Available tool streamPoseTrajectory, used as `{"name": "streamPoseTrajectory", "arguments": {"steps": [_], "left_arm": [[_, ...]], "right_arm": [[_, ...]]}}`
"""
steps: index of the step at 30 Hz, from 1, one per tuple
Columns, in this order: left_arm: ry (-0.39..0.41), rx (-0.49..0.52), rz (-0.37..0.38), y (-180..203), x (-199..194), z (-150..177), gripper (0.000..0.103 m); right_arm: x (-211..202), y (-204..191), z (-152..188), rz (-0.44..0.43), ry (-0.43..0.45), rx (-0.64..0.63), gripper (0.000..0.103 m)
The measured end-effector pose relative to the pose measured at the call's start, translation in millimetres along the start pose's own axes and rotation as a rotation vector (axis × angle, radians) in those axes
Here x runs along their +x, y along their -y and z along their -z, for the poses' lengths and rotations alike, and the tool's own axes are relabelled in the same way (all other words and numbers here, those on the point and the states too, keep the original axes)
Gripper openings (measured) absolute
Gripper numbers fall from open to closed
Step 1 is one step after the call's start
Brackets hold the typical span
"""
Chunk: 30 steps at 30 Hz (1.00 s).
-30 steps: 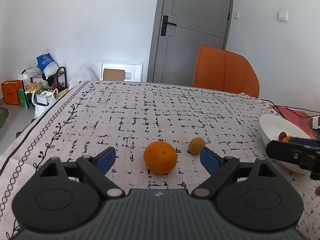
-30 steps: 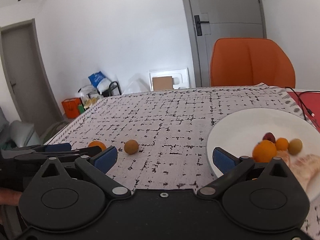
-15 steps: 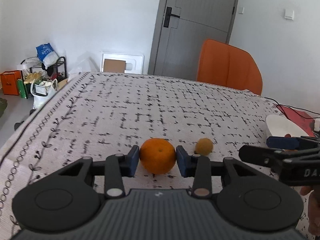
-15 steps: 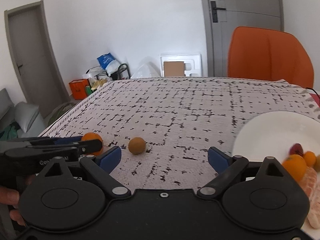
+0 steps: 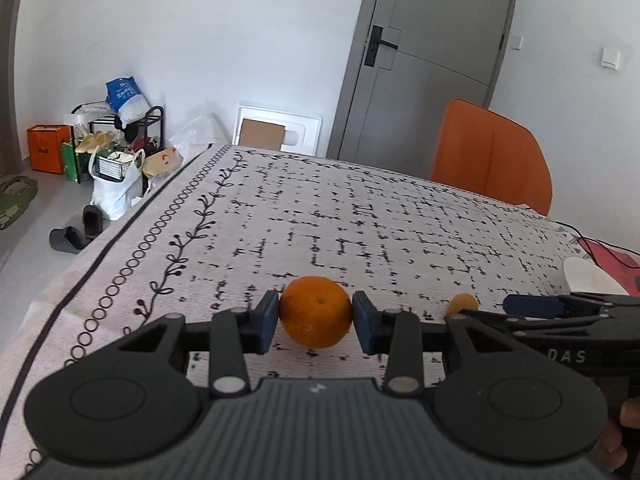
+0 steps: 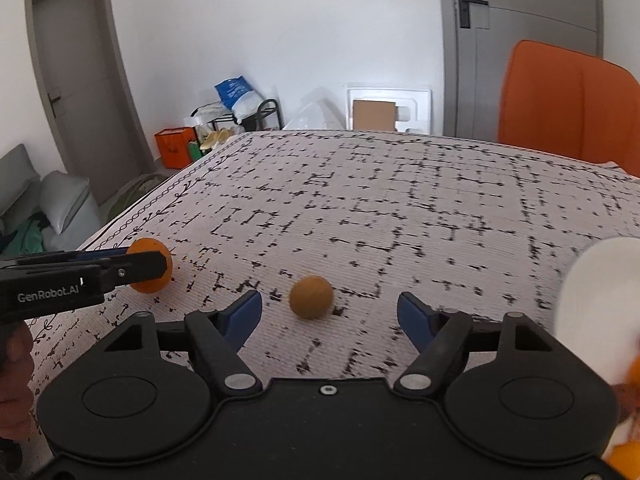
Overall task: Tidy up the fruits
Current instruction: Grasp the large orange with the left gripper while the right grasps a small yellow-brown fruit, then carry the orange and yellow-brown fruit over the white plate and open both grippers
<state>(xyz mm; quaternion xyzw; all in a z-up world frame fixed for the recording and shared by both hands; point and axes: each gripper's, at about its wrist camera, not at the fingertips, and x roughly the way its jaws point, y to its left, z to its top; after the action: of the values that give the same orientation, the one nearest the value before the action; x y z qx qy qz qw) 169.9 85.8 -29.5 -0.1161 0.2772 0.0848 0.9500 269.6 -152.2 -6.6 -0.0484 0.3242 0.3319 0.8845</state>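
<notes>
Patterned tablecloth [image 5: 320,216]. Left gripper [image 5: 315,318] clamps a glossy, dimpled orange [image 5: 315,312]; right gripper [image 6: 329,314] spread wide around a small, dull tan fruit [image 6: 311,297].

The left gripper [image 5: 315,317] is clamping its blue-padded fingers [image 5: 266,322] on both sides of a round orange fruit [image 5: 315,312]. The right gripper [image 6: 330,316] is hovering low with its blue-padded fingers [image 6: 244,314] spread wide apart, gripping nothing.

Patterned table [image 6: 400,200] with brown fruit [image 6: 311,297], plate [image 6: 592,296]
</notes>
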Motion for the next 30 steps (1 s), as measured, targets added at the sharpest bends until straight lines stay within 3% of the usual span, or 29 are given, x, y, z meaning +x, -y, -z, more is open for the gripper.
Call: {"name": "streamPoseTrajectory", "arguments": {"steps": [4,6,7,18,30], "left_arm": [[0.006,-0.002,-0.007,-3.5,-1.7,-0.2,0.039],[0.008,-0.008,-0.008,-4.6,-2.3,-0.6,0.039],[0.01,-0.009,-0.008,-4.6,-2.6,-0.9,0.039],[0.009,0.014,0.018,5.0,-5.8,-1.4,0.039],[0.034,0.075,0.032,45.1,-8.3,-7.6,0.039]], "right_arm": [[11.1,-6.0,-3.7,-0.021,-0.011,0.003,0.06],[18.0,-9.4,-5.6,-0.011,-0.029,-0.013,0.027],[18.3,-12.5,-6.6,0.011,-0.026,-0.033,0.025],[-4.8,-4.3,-1.0,-0.002,0.017,0.007,0.025],[-46.5,30.6,-8.3,0.017,0.148,0.056,0.025]]}}
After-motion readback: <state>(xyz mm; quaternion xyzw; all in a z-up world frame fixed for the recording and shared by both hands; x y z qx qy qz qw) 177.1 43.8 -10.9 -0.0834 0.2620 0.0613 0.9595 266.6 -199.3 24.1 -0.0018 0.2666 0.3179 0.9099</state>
